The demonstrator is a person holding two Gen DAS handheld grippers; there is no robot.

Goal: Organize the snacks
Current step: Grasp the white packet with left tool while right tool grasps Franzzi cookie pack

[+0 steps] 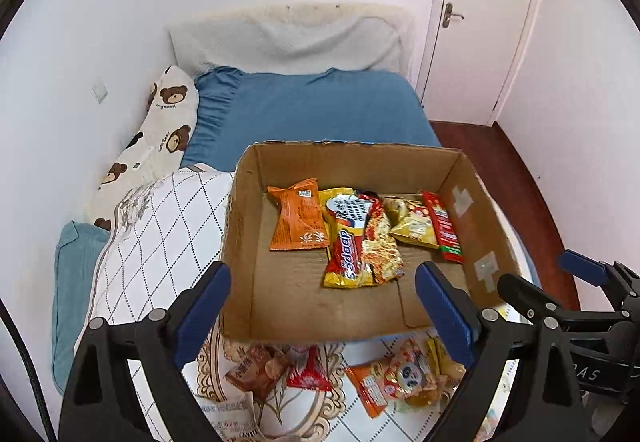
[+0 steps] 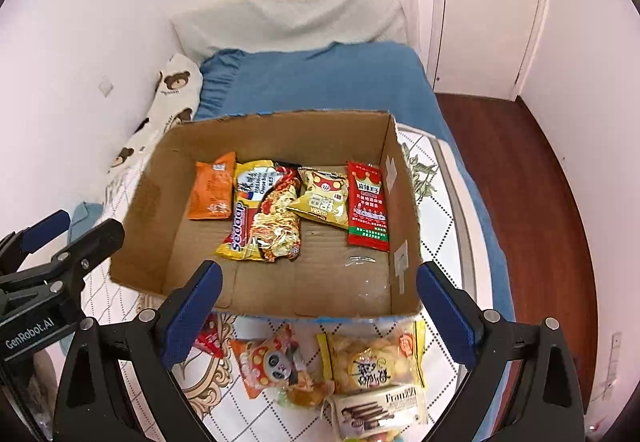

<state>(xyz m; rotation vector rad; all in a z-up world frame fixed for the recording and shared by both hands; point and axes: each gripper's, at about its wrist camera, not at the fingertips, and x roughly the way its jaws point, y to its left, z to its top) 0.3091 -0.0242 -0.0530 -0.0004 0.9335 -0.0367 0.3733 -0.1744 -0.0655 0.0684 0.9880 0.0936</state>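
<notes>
Nearest to us, the left tool (image 1: 322,302) and right tool (image 2: 318,298) both hang spread wide with nothing between their blue pads, just above the near edge of the cardboard box (image 2: 184,145).

Right under them, on the near side of the box, loose snacks sit on the white quilt (image 1: 160,226): a panda packet (image 2: 272,364), a yellow bag of round puffs (image 2: 372,358), and a Franzzi biscuit box (image 2: 380,408) that's cut off at the bottom of the right view. A small red packet (image 1: 308,372) and a brownish one (image 1: 256,370) are partly hidden behind the left tool's finger (image 1: 204,306), so we can't read much off them.

Inside the box, four packs lie in a row towards its far wall: an orange sachet (image 2: 212,187), a noodle pack (image 2: 264,213) overlapping it slightly, a yellow crisp bag (image 2: 324,201) and a red strip packet (image 2: 367,203) next to the right wall. The near half of the box floor is bare.

Beyond the box there's a blue bedsheet (image 1: 312,109), a teddy-bear pillow (image 1: 164,125) off to the left of it, and a white door (image 1: 484,21) further back on the right. The print on most wrappers is too small for us to make out.
</notes>
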